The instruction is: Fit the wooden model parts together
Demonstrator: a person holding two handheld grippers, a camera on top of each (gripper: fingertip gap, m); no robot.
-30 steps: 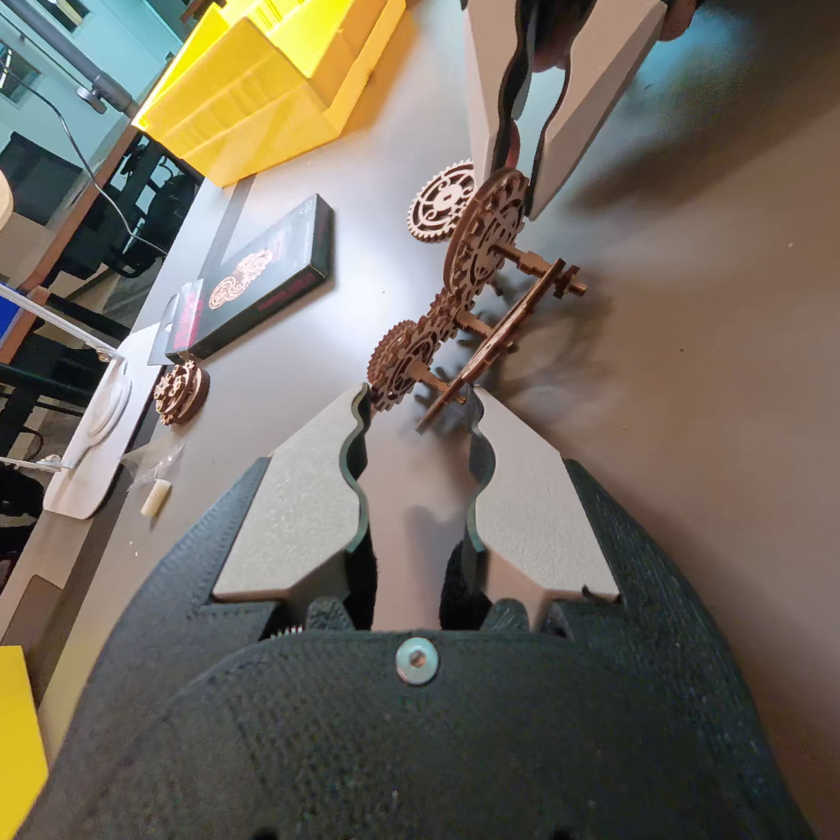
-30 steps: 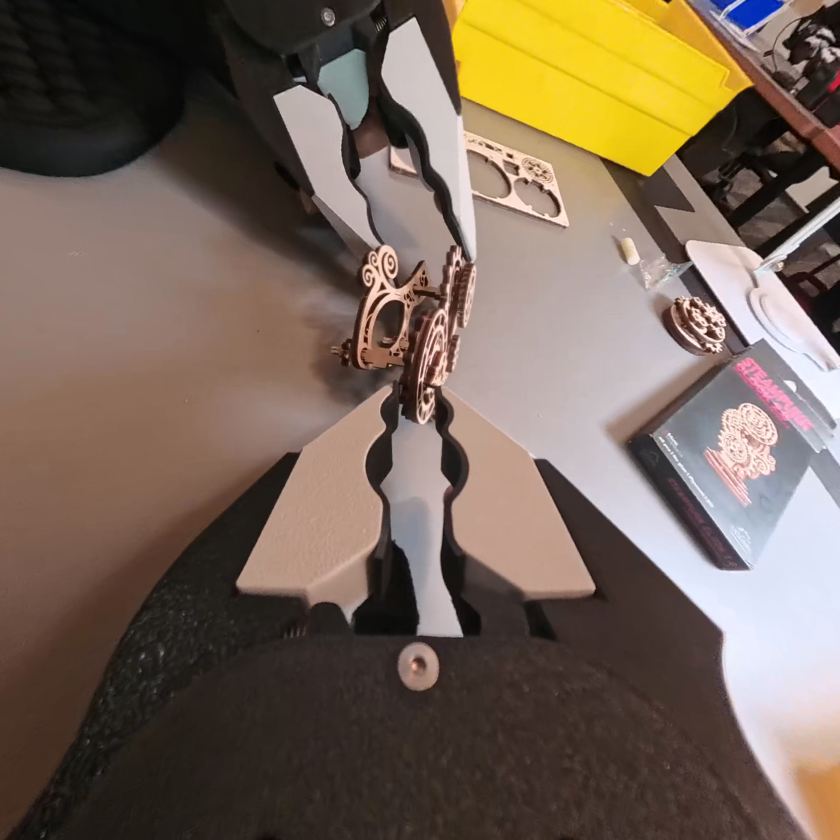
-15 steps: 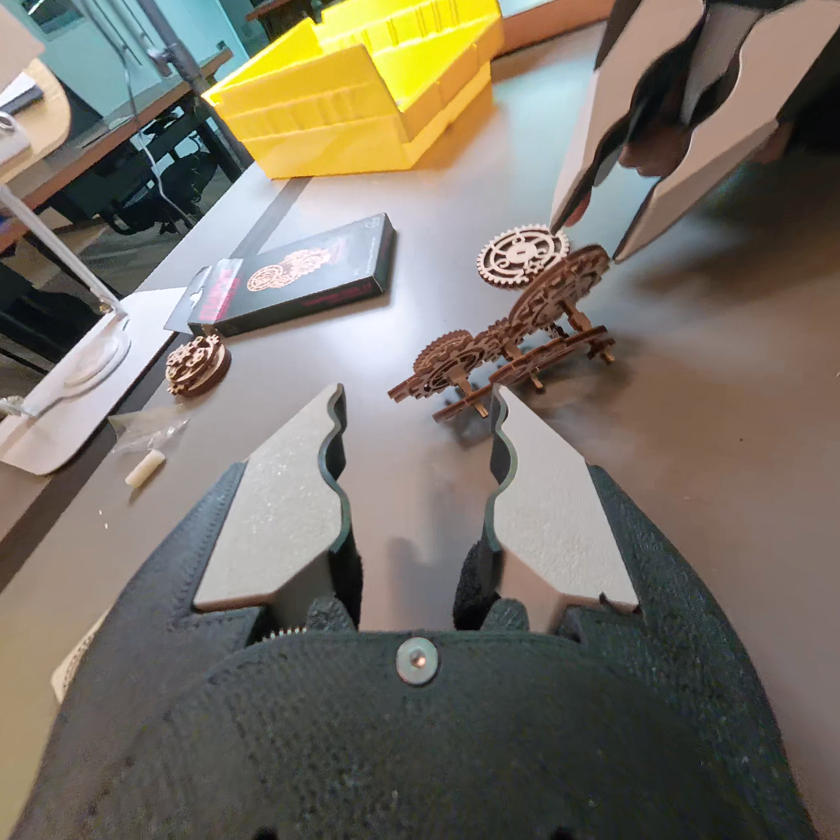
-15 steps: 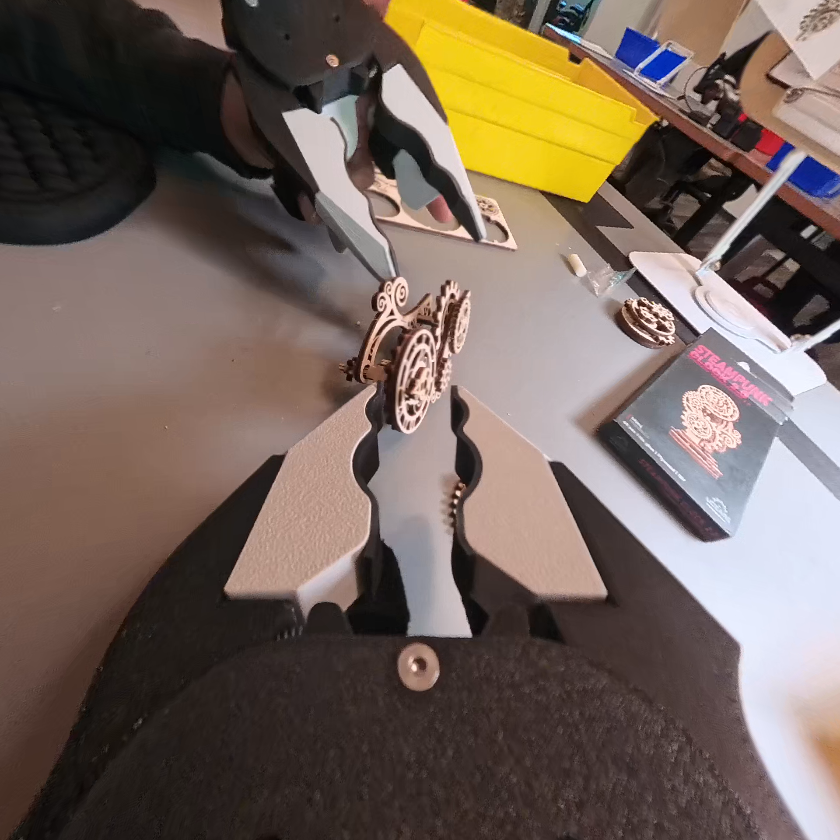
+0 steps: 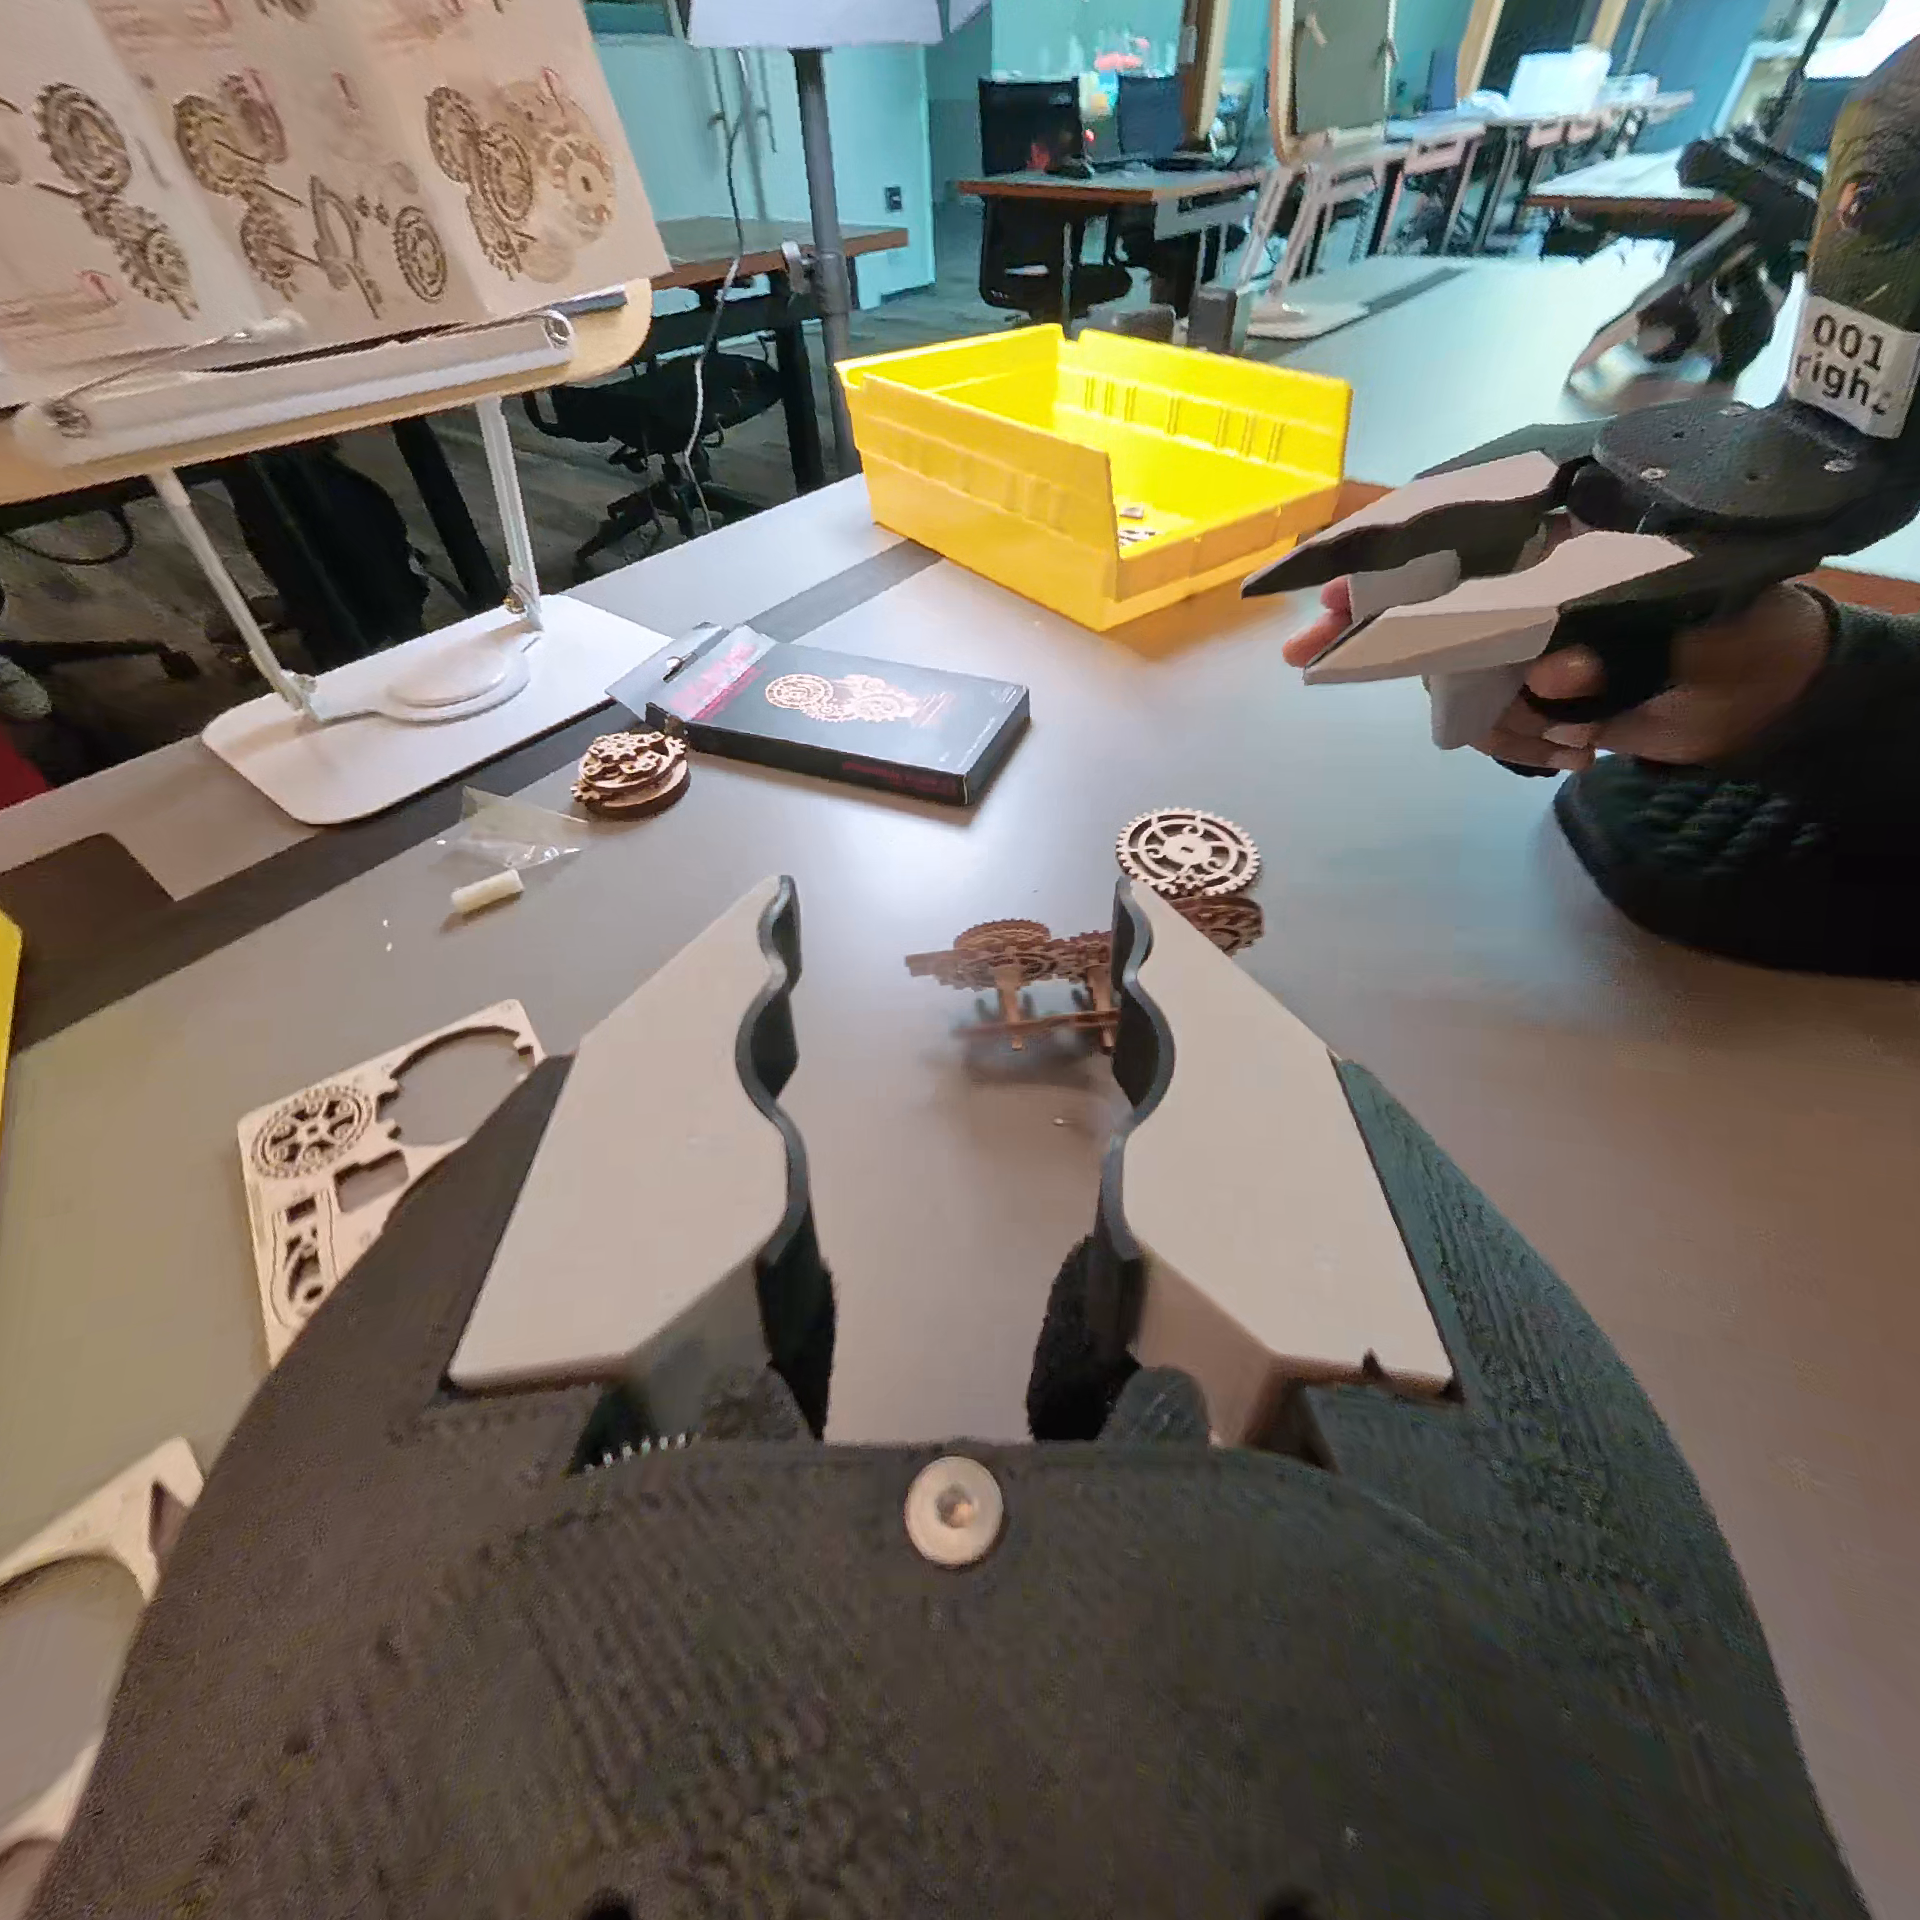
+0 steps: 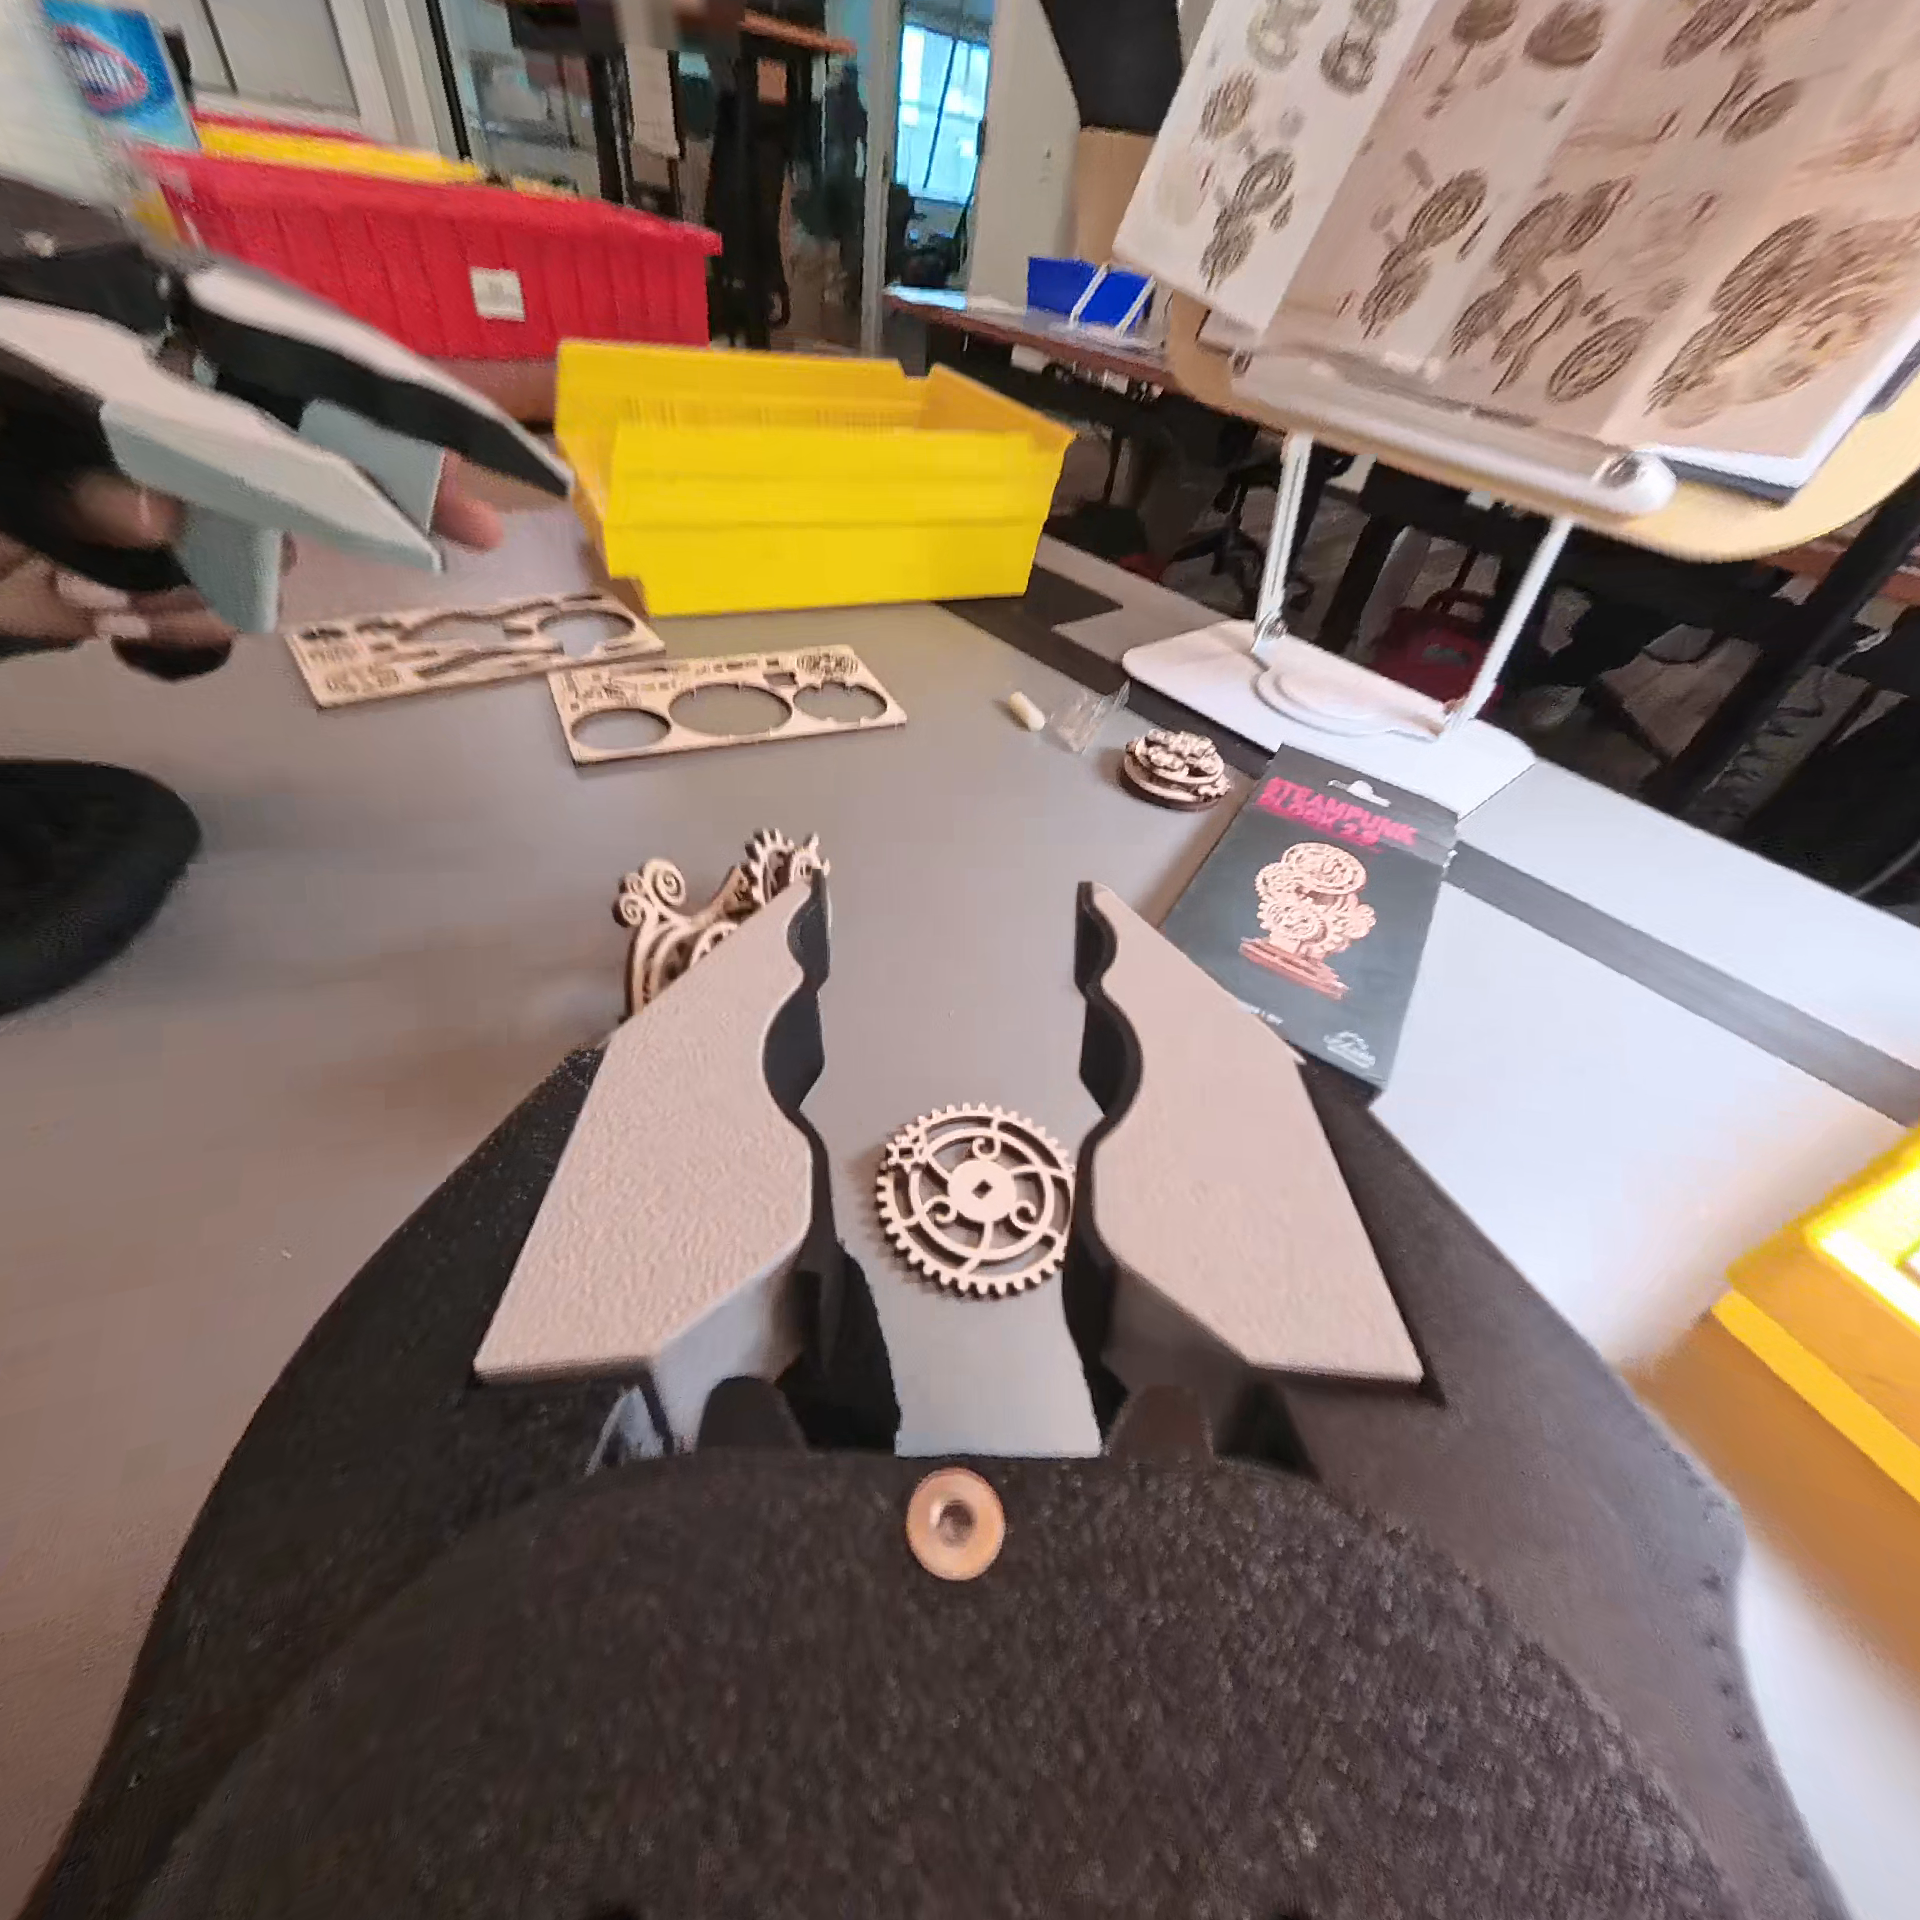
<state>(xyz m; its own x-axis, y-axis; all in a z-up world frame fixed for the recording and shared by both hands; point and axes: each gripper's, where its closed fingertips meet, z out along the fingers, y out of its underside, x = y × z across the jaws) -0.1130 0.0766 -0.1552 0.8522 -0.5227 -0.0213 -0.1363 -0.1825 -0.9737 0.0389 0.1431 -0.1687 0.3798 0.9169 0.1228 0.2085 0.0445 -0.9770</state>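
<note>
**Desk:** What do you have on the left side?

**Operator:** My left hand-held gripper (image 5: 951, 914) hangs above the grey worktop (image 5: 1507, 1091) with its fingers spread wide and nothing between them. Just past the right fingertip the gear assembly (image 5: 1023, 971) lies on the worktop, partly hidden by that finger. A loose gear wheel (image 5: 1188, 852) lies flat just beyond it.

**Desk:** And the right?

**Operator:** My right hand-held gripper (image 6: 948, 904) is spread apart too, empty, held off the surface. Through its own camera I see the loose gear wheel (image 6: 977, 1203) flat on the worktop, framed between the two fingers. The gear assembly (image 6: 717, 914) sits behind my left fingertip; it seems to lean on its side, though the finger covers too much for me to be sure.

**Desk:** Anything else around?

**Operator:** A black kit box (image 5: 842, 717) lies farther back, with a small round gear stack (image 5: 631, 767) beside it. A yellow bin (image 5: 1091, 488) stands at the far edge. Two punched-out wooden sheets (image 6: 717, 701) lie flat near the bin. An instruction sheet (image 5: 291, 156) rests on a white stand (image 5: 395, 717), with a small clear bag (image 5: 509, 836) and a white peg (image 5: 484, 892) near its base.
</note>
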